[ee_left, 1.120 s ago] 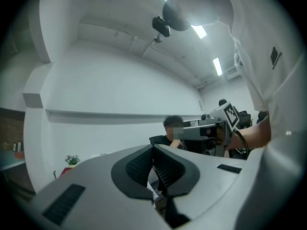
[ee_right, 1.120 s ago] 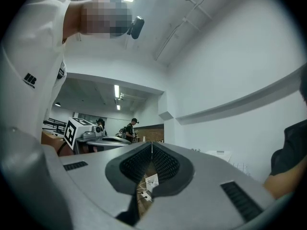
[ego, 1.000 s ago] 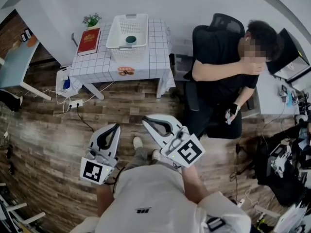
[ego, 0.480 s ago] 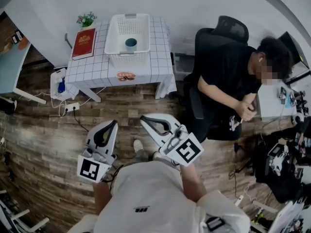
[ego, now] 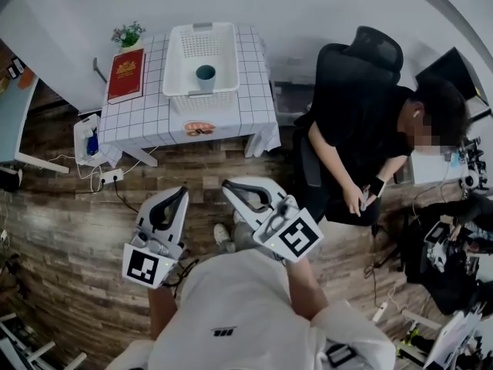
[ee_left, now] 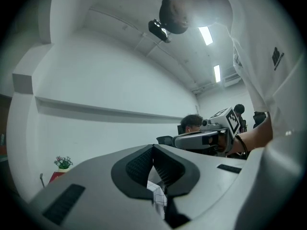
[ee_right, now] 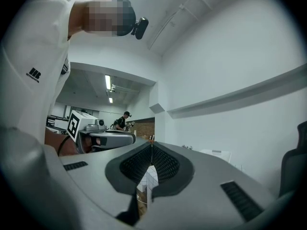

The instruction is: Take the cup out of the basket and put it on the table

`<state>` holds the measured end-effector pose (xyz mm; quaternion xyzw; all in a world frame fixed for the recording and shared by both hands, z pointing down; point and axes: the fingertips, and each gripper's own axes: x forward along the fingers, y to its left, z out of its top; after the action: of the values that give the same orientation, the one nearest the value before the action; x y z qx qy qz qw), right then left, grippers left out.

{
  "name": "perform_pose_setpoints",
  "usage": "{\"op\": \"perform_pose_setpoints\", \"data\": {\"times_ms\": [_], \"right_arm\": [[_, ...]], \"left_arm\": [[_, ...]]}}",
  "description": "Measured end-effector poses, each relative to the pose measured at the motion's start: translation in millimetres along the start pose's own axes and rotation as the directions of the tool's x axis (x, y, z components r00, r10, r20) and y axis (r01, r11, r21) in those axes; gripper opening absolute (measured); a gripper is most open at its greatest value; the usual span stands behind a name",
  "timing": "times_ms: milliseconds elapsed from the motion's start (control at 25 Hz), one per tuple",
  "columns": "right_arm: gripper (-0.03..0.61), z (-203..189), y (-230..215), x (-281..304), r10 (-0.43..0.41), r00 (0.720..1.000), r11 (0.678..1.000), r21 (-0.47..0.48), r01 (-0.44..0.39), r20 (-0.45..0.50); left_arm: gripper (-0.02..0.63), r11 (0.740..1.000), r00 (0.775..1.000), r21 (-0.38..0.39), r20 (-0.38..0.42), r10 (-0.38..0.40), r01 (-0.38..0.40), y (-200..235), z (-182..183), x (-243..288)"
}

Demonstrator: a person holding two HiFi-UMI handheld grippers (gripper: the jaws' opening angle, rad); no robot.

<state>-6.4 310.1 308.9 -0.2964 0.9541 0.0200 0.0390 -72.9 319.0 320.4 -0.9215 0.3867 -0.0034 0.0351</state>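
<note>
A teal cup (ego: 205, 73) stands inside a white plastic basket (ego: 179, 69) on a small table (ego: 254, 91) with a white checked cloth, far ahead in the head view. Both grippers hang well short of the table, over the wood floor. My left gripper (ego: 182, 193) is shut with nothing between its jaws; in its own view the jaws (ee_left: 153, 150) meet tip to tip. My right gripper (ego: 227, 190) is shut too and holds nothing, its jaws (ee_right: 151, 147) pressed together.
A red book (ego: 125, 74) and a small potted plant (ego: 127, 34) sit on the table's left part. A person sits in a black office chair (ego: 368, 52) to the table's right. Cables and a power strip (ego: 110, 177) lie on the floor left of the table.
The view has shifted a little, so the table sits slightly further left and up. The seated person has lowered an arm toward the lap. Both grippers stay shut and almost still.
</note>
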Motion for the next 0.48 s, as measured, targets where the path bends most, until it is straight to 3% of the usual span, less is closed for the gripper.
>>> {"op": "perform_pose_setpoints", "data": {"times_ms": [480], "right_arm": [[0.012, -10, -83, 45, 0.05, 0.999, 0.999, -0.006, -0.05, -0.002]], "left_arm": [[0.011, 0.999, 0.999, -0.018, 0.011, 0.05, -0.05, 59, -11, 72]]}}
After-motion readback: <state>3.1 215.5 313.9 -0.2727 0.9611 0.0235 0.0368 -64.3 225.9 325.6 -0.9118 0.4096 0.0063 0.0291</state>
